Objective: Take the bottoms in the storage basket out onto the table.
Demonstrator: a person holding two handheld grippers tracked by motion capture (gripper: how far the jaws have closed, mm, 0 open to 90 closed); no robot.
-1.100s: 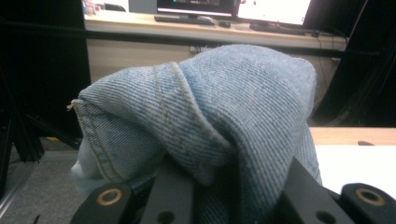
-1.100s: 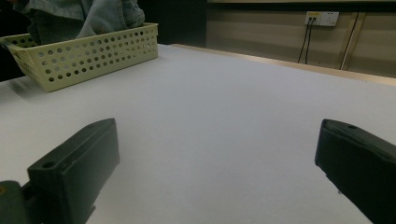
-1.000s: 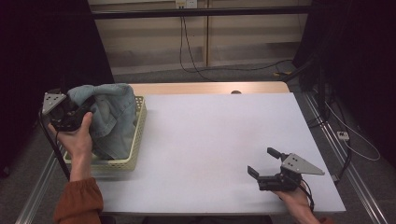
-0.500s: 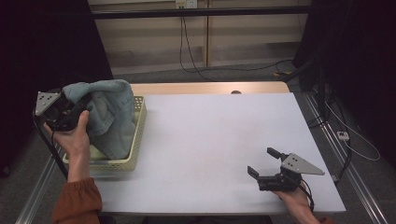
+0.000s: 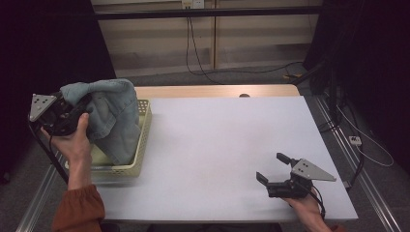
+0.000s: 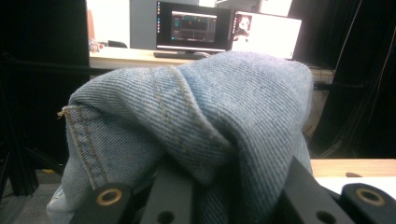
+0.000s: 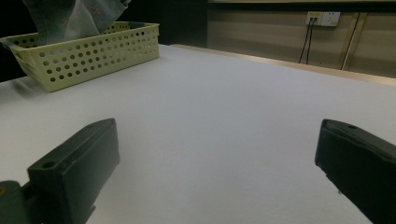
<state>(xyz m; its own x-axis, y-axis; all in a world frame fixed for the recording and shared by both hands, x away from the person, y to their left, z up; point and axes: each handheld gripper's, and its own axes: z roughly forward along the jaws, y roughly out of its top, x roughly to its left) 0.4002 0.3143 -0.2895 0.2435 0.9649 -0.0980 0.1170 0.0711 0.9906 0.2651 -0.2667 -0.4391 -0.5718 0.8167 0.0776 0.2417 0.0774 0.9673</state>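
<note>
High view: basket (image 5: 140, 162) under denim (image 5: 113, 118); table (image 5: 217, 140).

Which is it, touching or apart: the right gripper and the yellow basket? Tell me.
Apart. The high view shows the right gripper near the table's front right, with bare tabletop between it and the basket at the left edge.

denim garment (image 6: 196, 135) covers left gripper (image 5: 72, 113) jaws, contact unseen; garment top cut off in right gripper view; basket (image 5: 140, 145) floor hidden
</note>
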